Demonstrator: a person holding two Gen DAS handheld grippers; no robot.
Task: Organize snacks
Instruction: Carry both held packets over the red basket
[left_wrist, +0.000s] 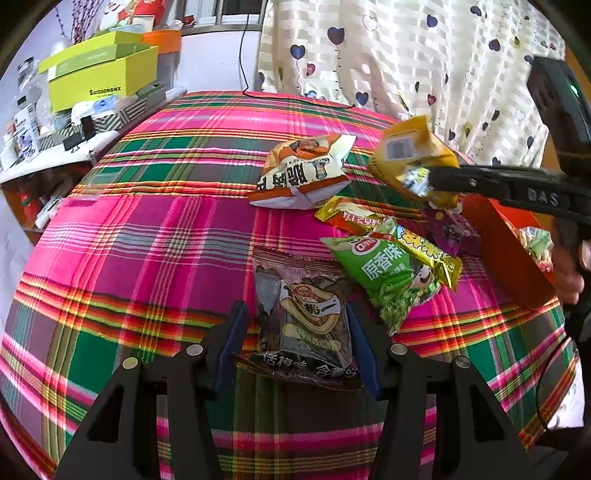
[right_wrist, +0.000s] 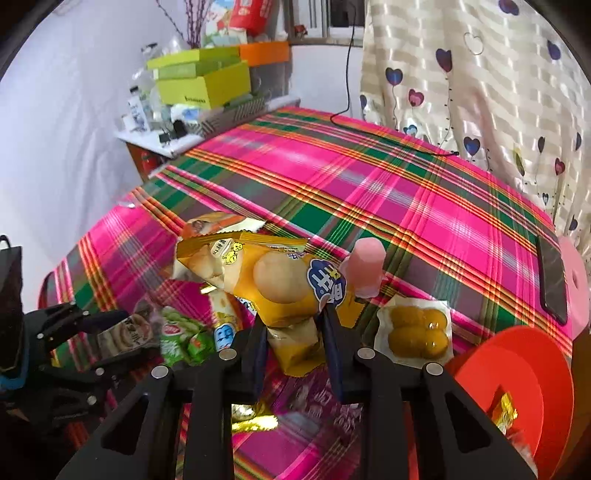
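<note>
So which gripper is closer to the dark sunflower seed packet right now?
Left. The left gripper straddles the dark seed packet on the plaid cloth, pads not yet pressing. The right gripper is off to its side, clamped on the yellow biscuit bag.

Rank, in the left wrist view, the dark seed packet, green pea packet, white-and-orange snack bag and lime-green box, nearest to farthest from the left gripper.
1. dark seed packet: between the jaws of the left gripper, on the plaid cloth.
2. green pea packet: just beyond, to the right.
3. white-and-orange snack bag: farther back, mid-cloth.
4. lime-green box: far left, on the cluttered side shelf.
</note>
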